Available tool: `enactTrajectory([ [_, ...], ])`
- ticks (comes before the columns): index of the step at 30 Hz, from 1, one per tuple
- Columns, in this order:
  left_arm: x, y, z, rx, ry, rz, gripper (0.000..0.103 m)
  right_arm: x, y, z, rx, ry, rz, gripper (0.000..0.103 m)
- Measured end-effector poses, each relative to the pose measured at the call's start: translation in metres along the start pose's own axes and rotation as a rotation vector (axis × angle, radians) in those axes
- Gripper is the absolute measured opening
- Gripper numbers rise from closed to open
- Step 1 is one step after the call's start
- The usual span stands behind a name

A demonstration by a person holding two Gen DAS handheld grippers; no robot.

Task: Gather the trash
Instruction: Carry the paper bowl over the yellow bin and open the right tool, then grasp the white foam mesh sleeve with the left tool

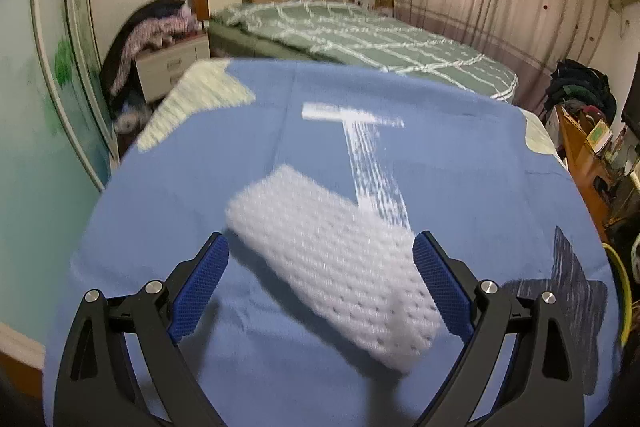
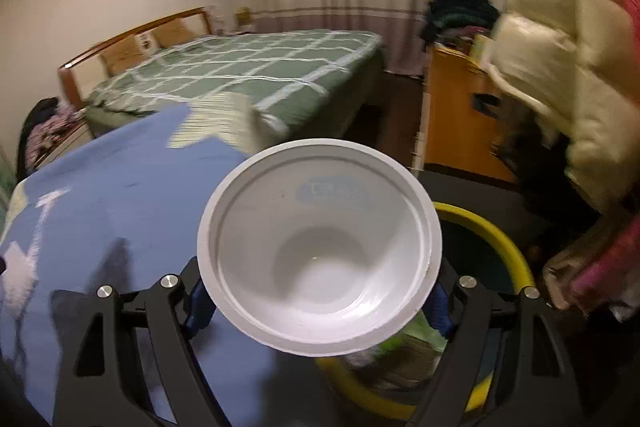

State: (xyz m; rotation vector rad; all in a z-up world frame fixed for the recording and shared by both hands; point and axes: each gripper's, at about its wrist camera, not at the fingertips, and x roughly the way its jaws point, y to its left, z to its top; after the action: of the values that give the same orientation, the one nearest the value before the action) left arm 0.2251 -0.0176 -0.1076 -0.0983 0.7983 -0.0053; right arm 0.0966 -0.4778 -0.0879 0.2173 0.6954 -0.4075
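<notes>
White bowl point(image 2: 320, 251) hides right gripper point(image 2: 320, 301) pads; bin point(image 2: 508, 247) rim partly hidden.

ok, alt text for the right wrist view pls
The right gripper holds a white plastic bowl, its empty inside facing the camera, beside a blue-covered table and over a yellow-rimmed bin with some trash in it. Behind are a bed with a green checked cover, curtains, an orange cabinet and a cream puffy jacket.
</notes>
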Motion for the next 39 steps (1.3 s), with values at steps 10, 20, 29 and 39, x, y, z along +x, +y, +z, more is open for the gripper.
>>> enactTrajectory([
  [10, 0.028, 0.019, 0.007, -0.110, 0.132, -0.055, 0.092, 0.014, -0.056, -0.016, 0.061, 0.027, -0.080, 0.077],
  [20, 0.060, 0.000, 0.032, -0.088, 0.185, -0.081, 0.092, 0.028, -0.071, -0.024, 0.095, 0.071, -0.102, 0.082],
  [29, 0.091, -0.080, 0.051, 0.105, 0.205, -0.137, 0.092, 0.019, -0.073, -0.022, 0.096, 0.049, -0.113, 0.084],
  [39, 0.077, -0.122, 0.032, 0.234, 0.252, -0.128, 0.093, 0.020, -0.069, -0.023, 0.095, 0.058, -0.086, 0.084],
])
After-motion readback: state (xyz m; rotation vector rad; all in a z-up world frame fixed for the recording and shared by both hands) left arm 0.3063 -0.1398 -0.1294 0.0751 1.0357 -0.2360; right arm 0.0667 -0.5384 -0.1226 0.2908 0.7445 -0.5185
